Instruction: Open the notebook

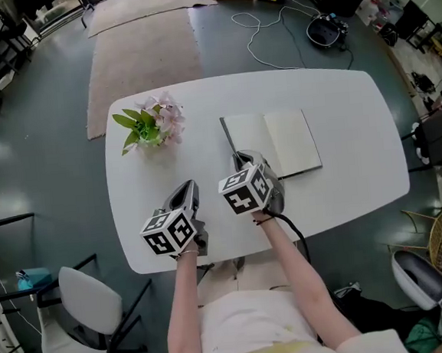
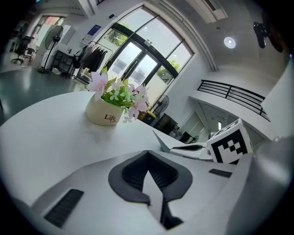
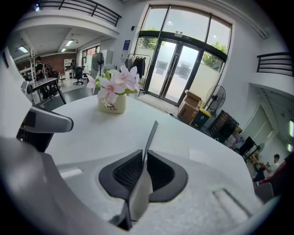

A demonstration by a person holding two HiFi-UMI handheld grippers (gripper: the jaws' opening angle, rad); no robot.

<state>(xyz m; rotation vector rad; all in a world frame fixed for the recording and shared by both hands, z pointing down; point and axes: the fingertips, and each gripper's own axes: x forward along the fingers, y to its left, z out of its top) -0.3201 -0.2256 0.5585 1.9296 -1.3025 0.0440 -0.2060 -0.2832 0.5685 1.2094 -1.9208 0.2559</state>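
The notebook [image 1: 279, 142] lies on the white table [image 1: 344, 92] with blank pages facing up. Its dark front cover [image 1: 228, 139] stands on edge along the left side. My right gripper [image 1: 241, 161] is shut on that cover's near corner. In the right gripper view the thin cover [image 3: 150, 135] rises from between the two black pads [image 3: 126, 172]. My left gripper [image 1: 191, 190] hovers near the table's front edge, left of the right one, apart from the notebook. Its jaws meet at the tips [image 2: 148, 153] with nothing between them. From there the notebook [image 2: 177, 144] shows beside the right gripper's marker cube [image 2: 229, 146].
A cream pot of pink flowers [image 1: 152, 124] stands at the table's left, well left of the notebook. A white chair [image 1: 86, 307] is at the near left, another chair [image 1: 437, 139] at the right. A rug [image 1: 145, 59] and cables [image 1: 270, 29] lie on the floor beyond.
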